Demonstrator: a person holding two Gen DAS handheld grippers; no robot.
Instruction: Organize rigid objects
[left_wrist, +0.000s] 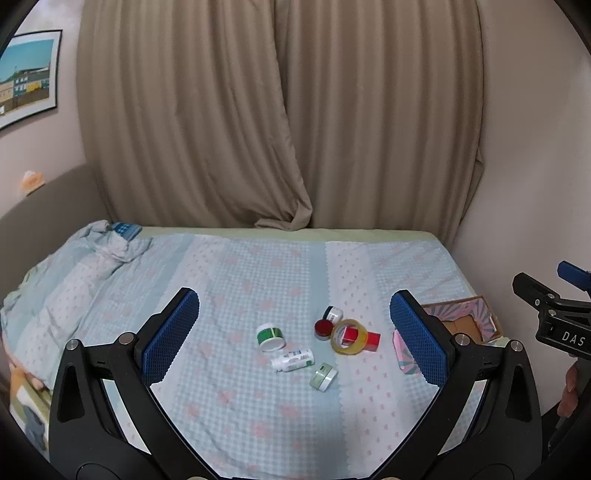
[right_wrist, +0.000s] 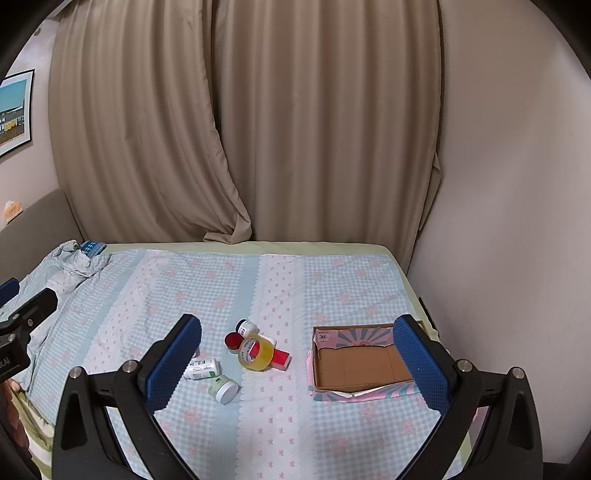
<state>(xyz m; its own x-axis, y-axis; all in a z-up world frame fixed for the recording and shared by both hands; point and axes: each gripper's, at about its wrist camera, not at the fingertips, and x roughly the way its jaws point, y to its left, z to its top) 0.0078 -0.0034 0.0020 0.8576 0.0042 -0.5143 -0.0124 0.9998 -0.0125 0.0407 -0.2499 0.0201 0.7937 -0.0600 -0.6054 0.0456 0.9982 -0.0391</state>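
setup: a little pile of rigid stuff sits mid-bed on the checked bedsheet (right_wrist: 332, 288), and an empty cardboard box (right_wrist: 360, 363) lies to its right — judging by the task, that's where it all goes.

left gripper (left_wrist: 293, 332): jaws wide apart, holding nothing, hovering above the pile.

right gripper (right_wrist: 297, 360): same deal — spread open, empty, pointed at the gap between pile and box.

the pile: a tape roll (right_wrist: 256, 353) leans on a red block (right_wrist: 282, 359), with a red-lidded jar (right_wrist: 232, 340) and a small dark-capped jar (right_wrist: 246, 327) touching or just behind it. A white bottle (right_wrist: 201, 368) lies on its side near the front, a pale green jar (right_wrist: 222, 388) just beside it, also tipped over. The green-labelled tub (left_wrist: 270, 336) shows only in the left view.

step in hand: my read is nothing's been moved yet, so it's pick-the-first-item time.

how I'd do it: start with the loose ones at the edge — pale green jar or white bottle — since they're clear of the cluster. Close across the short width, not along the length, because round things on a soft bed roll away.

watch out: grabbing the tape roll first probably knocks the red block and jars around. Leave it until its neighbours are gone.

drop-off: right side is nearer the box, so I'd let that one carry.
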